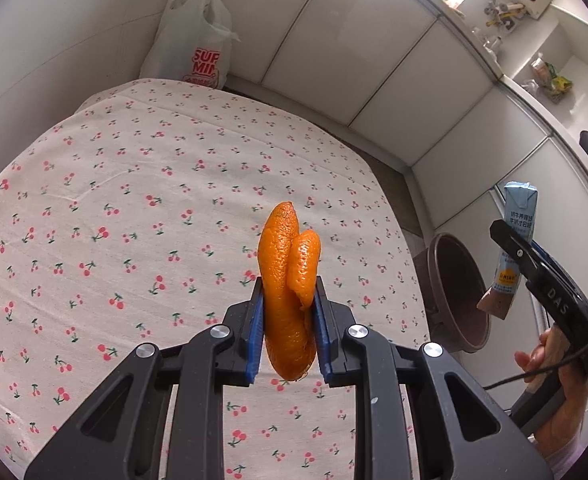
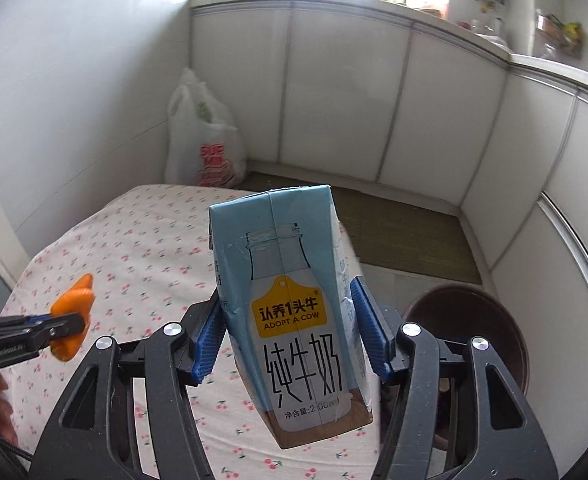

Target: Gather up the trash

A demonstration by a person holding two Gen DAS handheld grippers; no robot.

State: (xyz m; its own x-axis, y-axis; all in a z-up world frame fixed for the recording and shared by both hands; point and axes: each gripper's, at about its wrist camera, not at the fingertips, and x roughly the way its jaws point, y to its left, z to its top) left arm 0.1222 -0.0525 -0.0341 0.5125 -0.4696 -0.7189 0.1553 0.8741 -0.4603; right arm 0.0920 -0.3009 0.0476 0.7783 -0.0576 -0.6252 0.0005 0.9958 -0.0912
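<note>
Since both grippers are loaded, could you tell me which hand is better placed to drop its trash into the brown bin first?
Probably the right: its gripper holds the milk carton beside the brown bin, while the orange peel hangs over the table.

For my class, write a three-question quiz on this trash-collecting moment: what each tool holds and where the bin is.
1. True or false: the left tool is shut on an orange peel.
2. Multiple choice: the right tool holds A) a soda can, B) a blue milk carton, C) a plastic bag.
3. Fill in: the brown bin stands on the floor beside the table with the ____-print cloth.

Key: 1 true; 2 B; 3 cherry.
</note>
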